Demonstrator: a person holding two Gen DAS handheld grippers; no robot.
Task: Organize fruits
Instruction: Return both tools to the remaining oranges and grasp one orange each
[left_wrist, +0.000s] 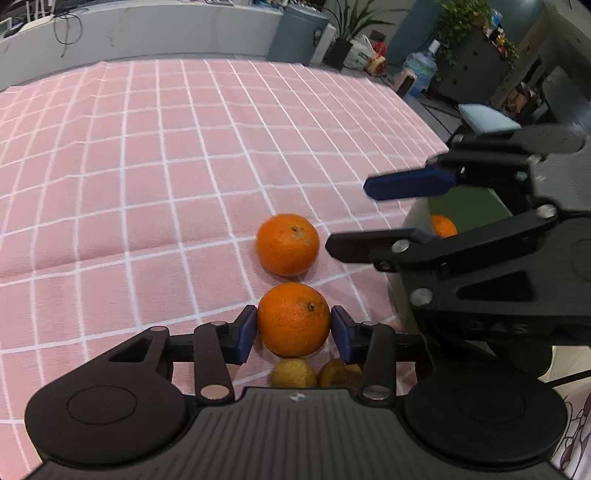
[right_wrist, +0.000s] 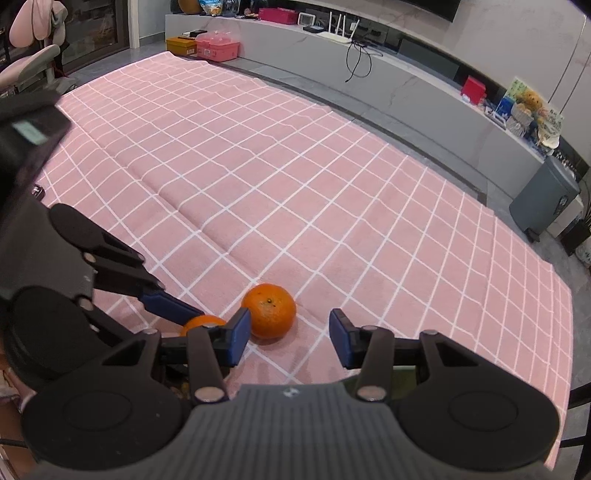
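Near orange (left_wrist: 293, 319): between the blue pads (left_wrist: 245, 334) of the left claw (left_wrist: 293, 328), both pads at its sides, seemingly touching; claw closed down to the fruit's width, and whether the fruit rests on the cloth or is lifted cannot be told. In the right wrist view the same orange (right_wrist: 202, 323) shows only as a sliver behind the claw fingers. Far orange (left_wrist: 288, 244) (right_wrist: 270, 311): free on the pink checked cloth (left_wrist: 147, 166) (right_wrist: 295, 184), just beyond the held one, near but apart from it. Right claw (right_wrist: 290, 338): wide open, holding nothing; the far orange lies just ahead of its left pad (right_wrist: 240, 338), off-centre in the gap. In the left wrist view the right claw (left_wrist: 354, 216) enters from the right, fingers spread, tips near the far orange. Two yellowish fruits (left_wrist: 293, 373): below the held orange, partly hidden by the left claw body; kind cannot be told. Third orange (left_wrist: 443, 226): at right, inside a green-lined box (left_wrist: 465, 206) beside the cloth's right edge, mostly hidden by the right claw. Table: covered by the cloth. Background: grey curved counter (right_wrist: 406, 81) with boxes; potted plants (left_wrist: 351, 22) and a water bottle (left_wrist: 421, 66) on the far right.
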